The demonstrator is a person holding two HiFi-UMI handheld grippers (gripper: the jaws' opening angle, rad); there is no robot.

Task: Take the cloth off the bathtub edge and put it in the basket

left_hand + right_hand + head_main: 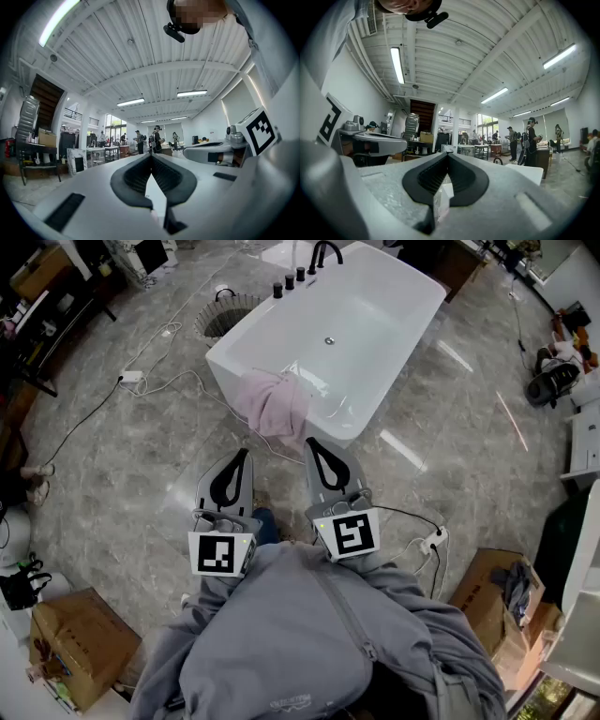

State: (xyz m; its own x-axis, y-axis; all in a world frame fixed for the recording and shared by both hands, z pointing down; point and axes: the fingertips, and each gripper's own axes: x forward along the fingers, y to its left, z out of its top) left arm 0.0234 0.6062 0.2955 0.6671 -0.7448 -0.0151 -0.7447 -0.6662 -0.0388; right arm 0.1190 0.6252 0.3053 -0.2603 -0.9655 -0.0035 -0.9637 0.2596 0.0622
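You have not started: the cloth [274, 404] hangs on the bathtub [412, 343] edge, well apart from the basket [208, 322]. Your left tongs [246, 455] and right tongs [309, 442] are closed, holding nothing.

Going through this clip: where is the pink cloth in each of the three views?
Head view: the cloth hangs over the near edge of the bathtub, above centre.
Left gripper view: not in it.
Right gripper view: not in it.
Shared landmark: the left gripper, shut, is lower left in the head view, bottom centre in its own view, and at the left edge in the right gripper view.
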